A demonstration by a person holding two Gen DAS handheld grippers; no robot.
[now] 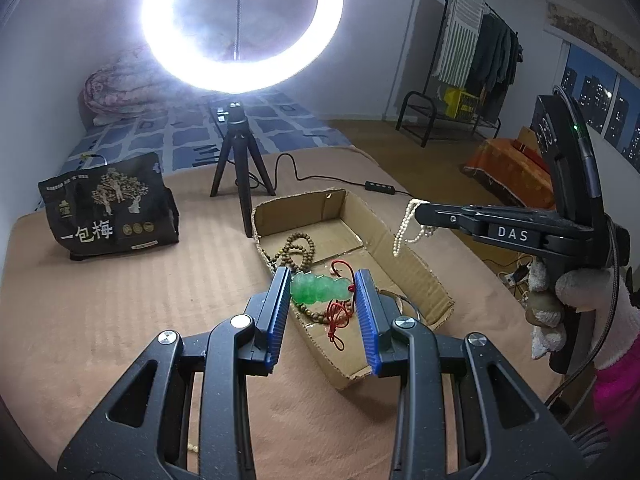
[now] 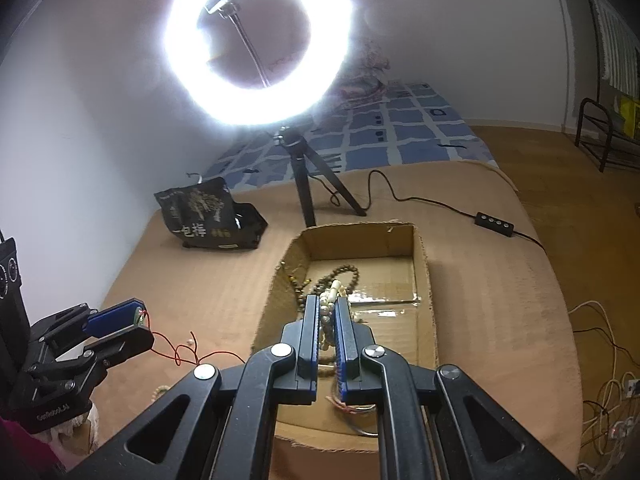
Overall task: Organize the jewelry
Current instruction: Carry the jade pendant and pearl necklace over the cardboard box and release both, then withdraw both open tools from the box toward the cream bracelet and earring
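A shallow cardboard box [image 1: 404, 268] lies on the brown blanket; it also shows in the right wrist view [image 2: 424, 280]. Brown wooden beads [image 1: 298, 246] lie inside it. My left gripper [image 1: 324, 284] holds a green jade pendant [image 1: 318, 289] on a red cord [image 1: 340, 320] between its blue pads, just above the box's near end. My right gripper [image 2: 328, 308] is shut on a white pearl-like bead necklace [image 2: 330, 300] above the box; in the left wrist view the necklace [image 1: 404, 228] hangs from its tip over the box's right wall.
A ring light on a black tripod [image 1: 240, 156] stands behind the box, its cable and control [image 1: 380, 187] trailing right. A black snack bag [image 1: 108, 204] stands at the left. A few loose beads [image 2: 160, 391] lie on the blanket near the front edge.
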